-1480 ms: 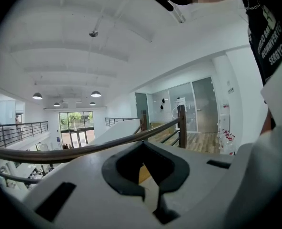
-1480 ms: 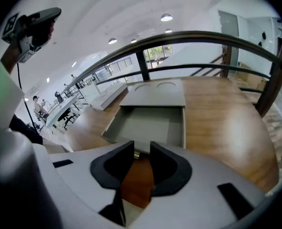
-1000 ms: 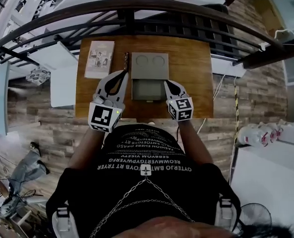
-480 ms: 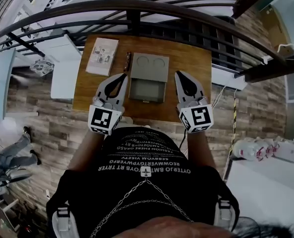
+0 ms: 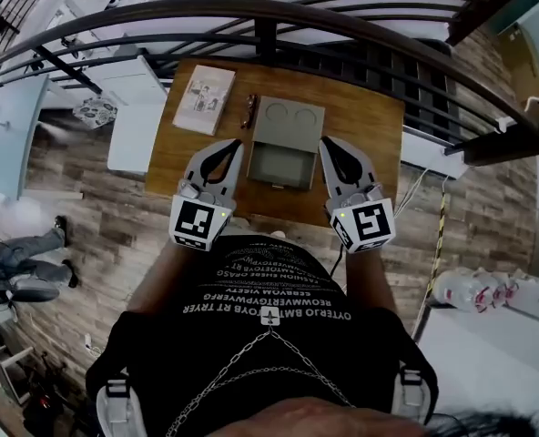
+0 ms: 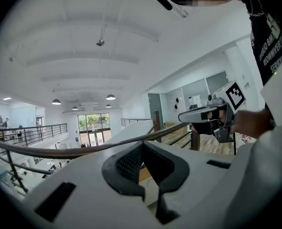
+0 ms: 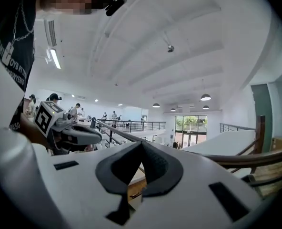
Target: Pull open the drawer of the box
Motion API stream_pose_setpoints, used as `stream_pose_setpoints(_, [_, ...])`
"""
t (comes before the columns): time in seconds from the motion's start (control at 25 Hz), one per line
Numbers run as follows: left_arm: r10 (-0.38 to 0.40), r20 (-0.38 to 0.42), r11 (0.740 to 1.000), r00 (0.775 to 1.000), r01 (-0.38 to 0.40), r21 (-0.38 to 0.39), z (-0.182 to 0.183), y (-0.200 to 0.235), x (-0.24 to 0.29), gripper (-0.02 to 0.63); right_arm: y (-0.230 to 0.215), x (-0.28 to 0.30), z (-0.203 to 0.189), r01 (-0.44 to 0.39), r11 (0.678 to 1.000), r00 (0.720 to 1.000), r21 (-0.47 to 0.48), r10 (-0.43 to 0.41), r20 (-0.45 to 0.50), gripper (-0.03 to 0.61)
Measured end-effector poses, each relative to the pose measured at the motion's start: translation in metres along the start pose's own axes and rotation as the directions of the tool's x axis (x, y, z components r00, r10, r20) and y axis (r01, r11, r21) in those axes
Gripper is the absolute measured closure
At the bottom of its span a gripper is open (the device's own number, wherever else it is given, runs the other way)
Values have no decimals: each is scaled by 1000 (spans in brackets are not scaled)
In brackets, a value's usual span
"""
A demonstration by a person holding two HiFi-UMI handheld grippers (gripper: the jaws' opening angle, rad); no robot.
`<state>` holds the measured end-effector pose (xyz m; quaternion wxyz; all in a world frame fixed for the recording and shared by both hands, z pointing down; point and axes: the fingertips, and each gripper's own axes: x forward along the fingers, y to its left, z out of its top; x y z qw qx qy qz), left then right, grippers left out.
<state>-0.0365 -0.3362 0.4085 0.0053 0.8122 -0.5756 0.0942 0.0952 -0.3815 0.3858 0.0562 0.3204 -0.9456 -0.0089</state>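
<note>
A grey box with two round recesses on its lid stands on the wooden table. Its drawer is pulled out toward me. My left gripper hovers just left of the drawer, shut and holding nothing. To the drawer's right, my right gripper is also shut and holds nothing. Both are apart from the box. The left gripper view shows my left gripper with tips together, aimed out over the hall, and my right gripper beside it. The right gripper view shows my right gripper likewise shut.
A booklet lies at the table's far left, a small dark object between it and the box. A dark curved railing runs just behind the table. A white desk stands to the left. Wood floor surrounds the table.
My right gripper has drawn away from the drawer's right front edge, out to the right and higher. The left gripper has hardly shifted. The drawer stays pulled out.
</note>
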Motion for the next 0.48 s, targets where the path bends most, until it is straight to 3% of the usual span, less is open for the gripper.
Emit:
stream_pose_setpoints(0.28, [-56, 1, 998, 998, 56, 10, 2, 35, 8, 614, 6, 32, 3, 37, 999, 999, 18, -37, -9, 583])
stream_pose_setpoints(0.48, [-56, 3, 998, 998, 56, 37, -1, 48, 9, 614, 0, 48, -8, 51, 997, 998, 52, -49, -24, 583])
